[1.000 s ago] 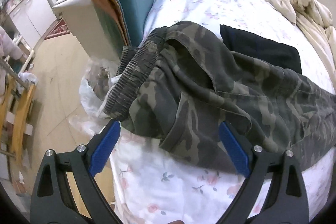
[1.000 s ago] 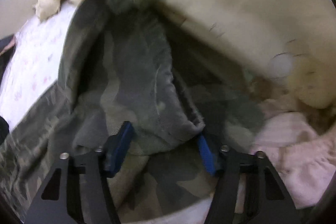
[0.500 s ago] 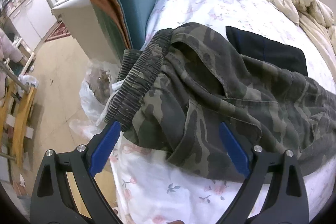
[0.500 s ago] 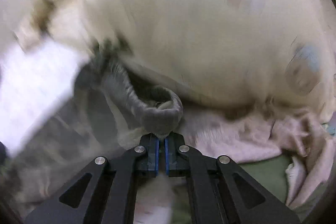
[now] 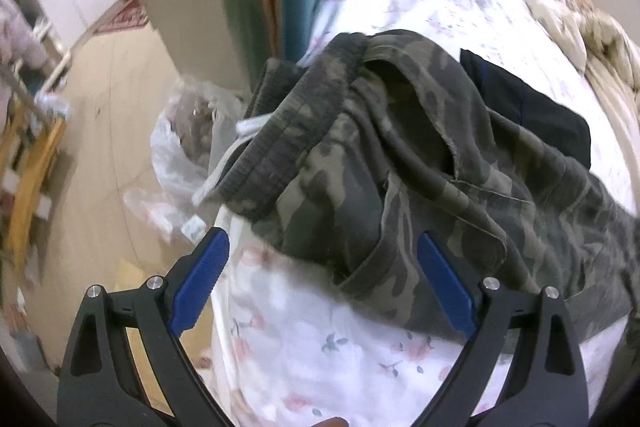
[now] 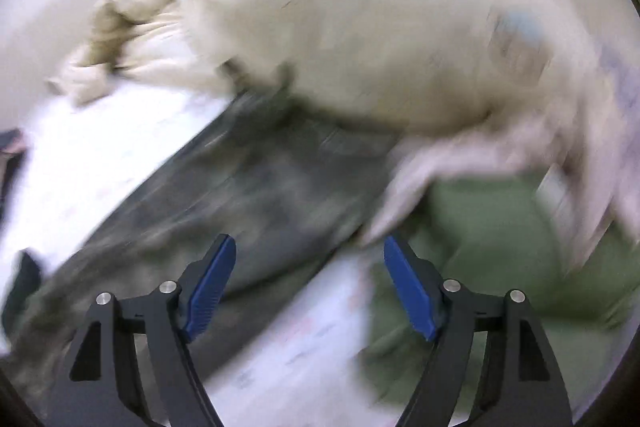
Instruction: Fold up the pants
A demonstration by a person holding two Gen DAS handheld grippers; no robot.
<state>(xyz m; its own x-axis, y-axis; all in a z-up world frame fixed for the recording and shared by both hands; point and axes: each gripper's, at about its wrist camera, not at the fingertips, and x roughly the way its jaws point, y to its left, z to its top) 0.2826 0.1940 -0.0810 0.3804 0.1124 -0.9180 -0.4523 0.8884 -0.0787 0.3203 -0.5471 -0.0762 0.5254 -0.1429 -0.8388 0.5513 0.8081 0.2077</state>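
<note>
Camouflage pants lie on the floral bed sheet, the ribbed waistband hanging over the bed's left edge. My left gripper is open and empty, just before the waist's near edge. In the right wrist view, which is blurred, a pant leg stretches across the sheet. My right gripper is open and empty above the leg's end.
A folded black garment lies behind the pants. A cream duvet and pink cloth sit beside the leg end, with green fabric at right. A plastic bag lies on the floor beside the bed.
My right gripper was shut on the pant leg's end half a second ago and has opened and let it go. The left gripper has moved closer to the waist, still open.
</note>
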